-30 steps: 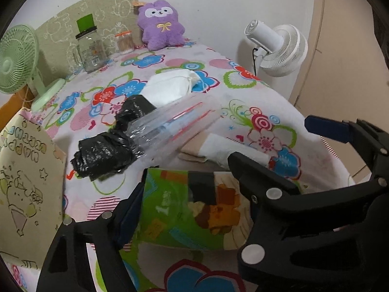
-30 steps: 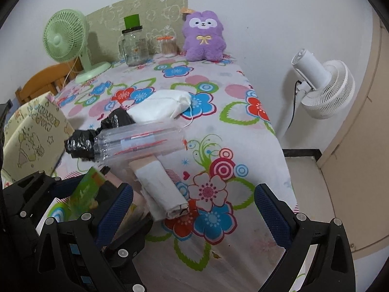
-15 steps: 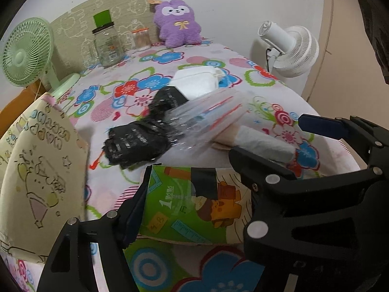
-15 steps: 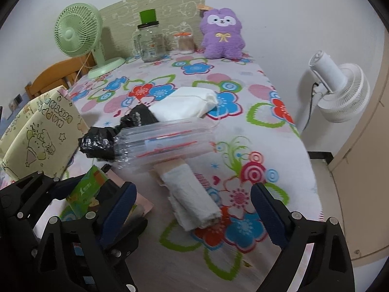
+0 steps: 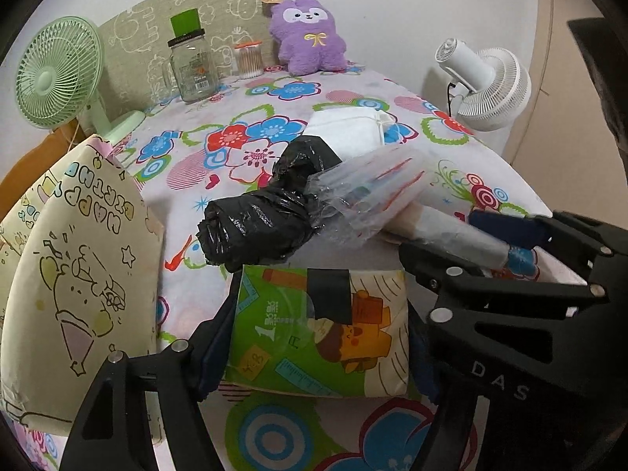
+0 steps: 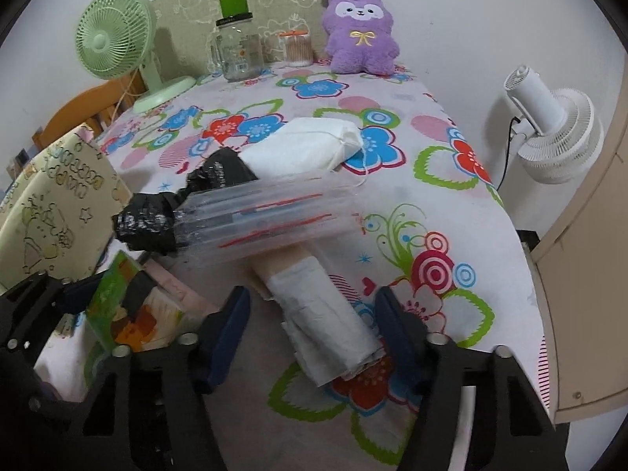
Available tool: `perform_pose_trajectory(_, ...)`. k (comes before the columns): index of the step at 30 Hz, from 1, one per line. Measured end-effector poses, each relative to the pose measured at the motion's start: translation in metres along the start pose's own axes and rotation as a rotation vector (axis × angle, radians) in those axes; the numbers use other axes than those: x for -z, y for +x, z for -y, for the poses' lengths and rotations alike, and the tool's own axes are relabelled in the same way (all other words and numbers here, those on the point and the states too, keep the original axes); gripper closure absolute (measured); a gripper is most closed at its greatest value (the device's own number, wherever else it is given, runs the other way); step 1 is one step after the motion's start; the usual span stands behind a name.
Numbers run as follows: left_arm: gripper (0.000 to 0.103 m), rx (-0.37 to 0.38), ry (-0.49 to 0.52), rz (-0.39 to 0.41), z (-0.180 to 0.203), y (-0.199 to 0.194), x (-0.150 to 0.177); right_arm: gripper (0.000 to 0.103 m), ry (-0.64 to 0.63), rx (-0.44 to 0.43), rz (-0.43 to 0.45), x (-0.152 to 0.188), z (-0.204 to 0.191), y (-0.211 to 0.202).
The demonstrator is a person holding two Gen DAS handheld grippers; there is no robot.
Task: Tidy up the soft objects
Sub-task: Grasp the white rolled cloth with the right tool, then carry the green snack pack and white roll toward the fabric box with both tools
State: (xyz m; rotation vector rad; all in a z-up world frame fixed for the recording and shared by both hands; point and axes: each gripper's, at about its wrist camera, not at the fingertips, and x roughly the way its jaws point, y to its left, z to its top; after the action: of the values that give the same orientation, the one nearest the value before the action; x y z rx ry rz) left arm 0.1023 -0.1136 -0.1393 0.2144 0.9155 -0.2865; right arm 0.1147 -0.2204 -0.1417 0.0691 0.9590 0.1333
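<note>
Tissue pack (image 5: pixel 318 333) clamped in left claw (image 5: pixel 314 337) above bench (image 5: pixel 274 149), likely bound for paper bag (image 5: pixel 78 274). Right claw (image 6: pixel 312 314) closing around white roll (image 6: pixel 325 314), pads not yet touching.

Purple plush toy (image 6: pixel 359 31), floral tablecloth (image 6: pixel 412 180), black bag (image 5: pixel 259 227)

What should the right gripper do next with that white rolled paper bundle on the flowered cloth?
Probably finish closing: the right gripper straddles the white rolled paper bundle, its closing jaws not yet pressing it, while the left gripper grips the green cartoon-printed tissue pack.
</note>
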Motion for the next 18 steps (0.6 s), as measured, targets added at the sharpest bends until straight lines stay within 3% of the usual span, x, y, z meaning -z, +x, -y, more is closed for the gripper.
perform_pose_trajectory(3,0.025,0.001,-0.002,0.000,0.000,0.000,0.000,0.066,-0.011,-0.019,-0.001,0.000,-0.006,-0.001)
perform_pose_trajectory(7,0.027,0.000,0.007,0.003,0.000,-0.001,0.001,0.076,-0.028,-0.019,0.007,0.002,-0.012,-0.006)
perform_pose_trajectory(18,0.028,0.005,0.004,0.033,0.000,-0.021,0.011,0.078,-0.005,-0.041,0.009,0.010,-0.018,-0.026)
